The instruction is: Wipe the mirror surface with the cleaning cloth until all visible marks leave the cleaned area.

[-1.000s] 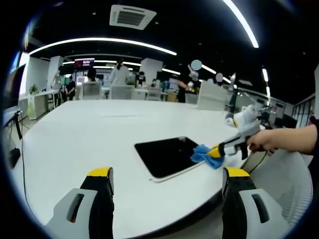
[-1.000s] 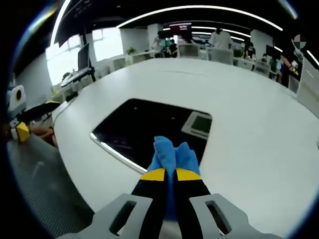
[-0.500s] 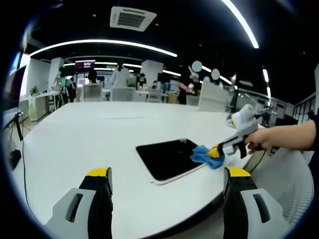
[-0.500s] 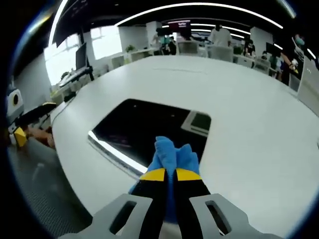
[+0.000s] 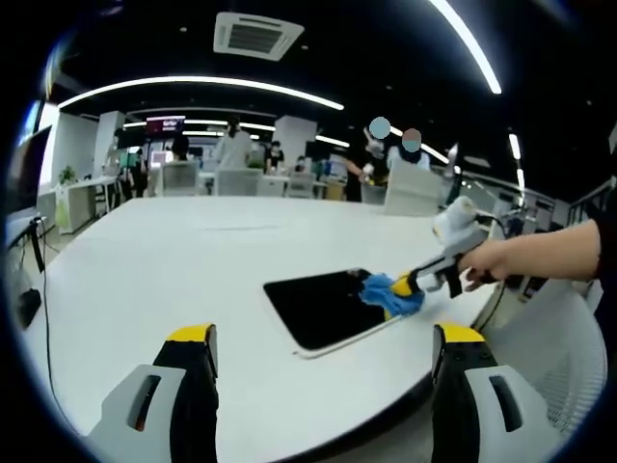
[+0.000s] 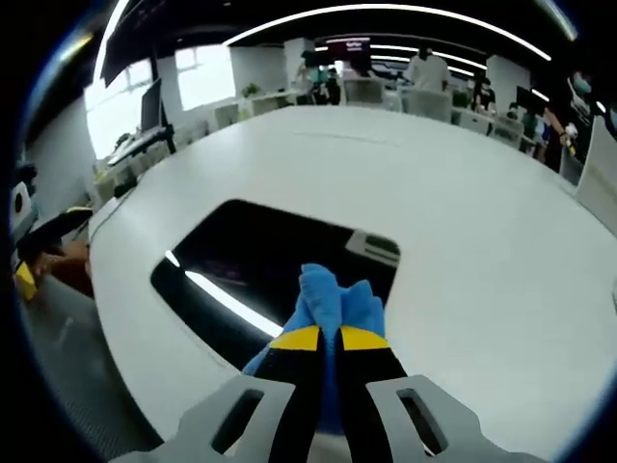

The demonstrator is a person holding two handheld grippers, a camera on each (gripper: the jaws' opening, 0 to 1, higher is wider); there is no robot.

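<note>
Ahead of the right gripper (image 6: 321, 340), pinched tight between jaws pressed together: blue cleaning cloth (image 6: 332, 298), folds sticking out past the yellow tips and hanging a little under the left jaw. Just beyond the tips, flat on the white table (image 6: 482, 231): dark mirror (image 6: 260, 260), reflecting a bright ceiling strip and a pale rectangle near its far corner. Cloth bunch over the mirror's near edge, seemingly touching the glass.

Spread wide at the bottom of the left gripper view, clamped on nothing: left gripper (image 5: 323, 338). Between and beyond its jaws, closer to the right one: mirror (image 5: 323, 304) on the table (image 5: 174, 260), with the cloth (image 5: 390, 292) on its right corner, held by the right gripper (image 5: 410, 285) in a hand (image 5: 487, 262) reaching in from the right.
</note>
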